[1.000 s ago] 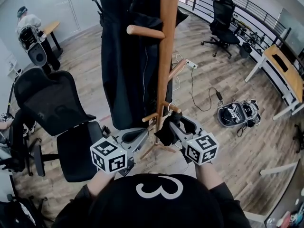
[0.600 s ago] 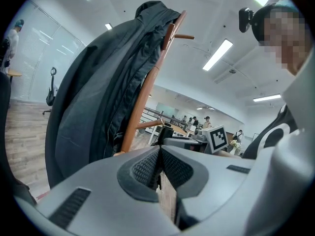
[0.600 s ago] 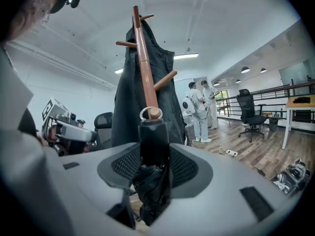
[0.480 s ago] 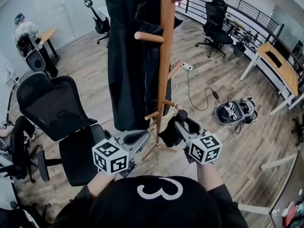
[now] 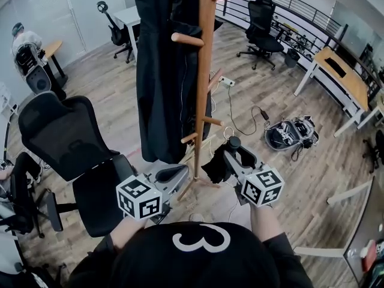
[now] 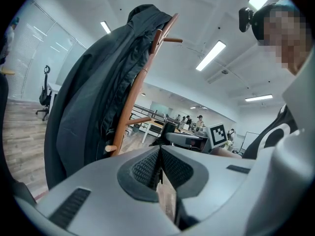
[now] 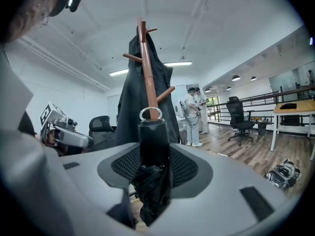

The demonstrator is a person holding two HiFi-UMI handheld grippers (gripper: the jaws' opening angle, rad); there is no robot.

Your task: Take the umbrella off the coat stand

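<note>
The wooden coat stand [image 5: 204, 71] rises just ahead of both tongs, its pole between them in the head view. A long black coat [image 5: 159, 71] hangs on it, ahead of the left tongs. A black office chair [image 5: 66, 137] stands on the wooden floor [image 5: 282, 197] to the outer left of the left tongs. The left tongs [image 6: 160, 163] are closed, pad against pad, with nothing between them. The right tongs [image 7: 153, 166] stand wide and clamp the folded black umbrella [image 7: 152, 151] upright between their pads. Its handle end and metal ring [image 7: 150, 114] stick up past the tips. The ring is near a low peg [image 5: 211, 122]; whether they touch I cannot tell.
</note>
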